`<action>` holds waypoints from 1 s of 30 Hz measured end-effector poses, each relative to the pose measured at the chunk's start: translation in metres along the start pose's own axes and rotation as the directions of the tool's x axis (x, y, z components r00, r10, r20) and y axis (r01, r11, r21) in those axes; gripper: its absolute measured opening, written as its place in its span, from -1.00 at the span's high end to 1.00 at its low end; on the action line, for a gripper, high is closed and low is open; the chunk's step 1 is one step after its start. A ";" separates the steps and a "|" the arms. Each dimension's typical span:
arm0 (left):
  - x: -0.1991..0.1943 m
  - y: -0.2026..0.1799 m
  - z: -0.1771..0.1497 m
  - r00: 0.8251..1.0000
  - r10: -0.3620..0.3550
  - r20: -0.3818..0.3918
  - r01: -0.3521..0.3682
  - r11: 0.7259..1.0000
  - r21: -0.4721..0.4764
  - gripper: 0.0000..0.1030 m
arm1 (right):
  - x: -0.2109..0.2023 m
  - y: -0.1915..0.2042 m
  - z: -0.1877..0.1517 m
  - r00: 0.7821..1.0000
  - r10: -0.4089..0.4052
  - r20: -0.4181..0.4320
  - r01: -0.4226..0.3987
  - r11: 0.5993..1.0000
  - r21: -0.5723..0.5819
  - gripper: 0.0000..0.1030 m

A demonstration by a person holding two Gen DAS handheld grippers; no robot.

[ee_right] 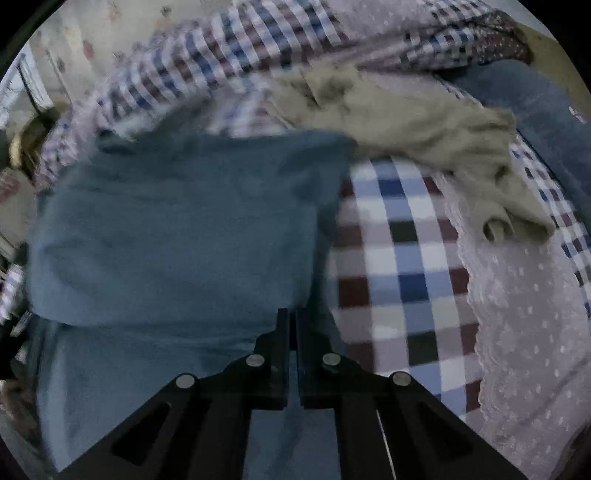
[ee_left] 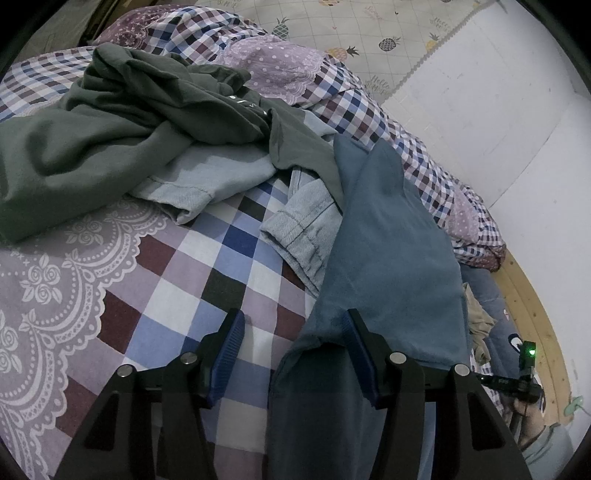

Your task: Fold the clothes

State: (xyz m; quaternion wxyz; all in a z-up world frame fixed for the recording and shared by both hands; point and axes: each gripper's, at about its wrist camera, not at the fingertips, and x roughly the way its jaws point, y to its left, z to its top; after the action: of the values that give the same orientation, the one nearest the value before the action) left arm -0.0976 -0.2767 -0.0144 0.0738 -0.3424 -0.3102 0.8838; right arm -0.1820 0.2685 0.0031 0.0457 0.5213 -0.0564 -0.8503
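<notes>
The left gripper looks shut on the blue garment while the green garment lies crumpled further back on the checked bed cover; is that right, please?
Not quite: the left gripper stands open, the blue garment draped over one finger. The left wrist view shows this. The green garment does lie crumpled further back on the checked bed cover.

the pineapple mat (ee_left: 369,33) at the far side carries small printed words; "hello" can be made out near its right edge, the rest too small to read. the green garment (ee_left: 110,122) has a few white marks, unreadable.
</notes>
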 end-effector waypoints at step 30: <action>-0.212 -0.034 -0.141 0.991 0.119 0.065 -0.118 0.993 -0.019 -0.59 | -0.190 0.092 -0.309 0.916 0.199 0.349 -0.140 0.972 -0.187 0.04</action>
State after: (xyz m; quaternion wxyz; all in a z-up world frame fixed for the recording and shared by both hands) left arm 0.1514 -0.2522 0.0441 0.0082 -0.3315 -0.2983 0.8950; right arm 0.1814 0.1887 0.0442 0.1495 0.3418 -0.0413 -0.9269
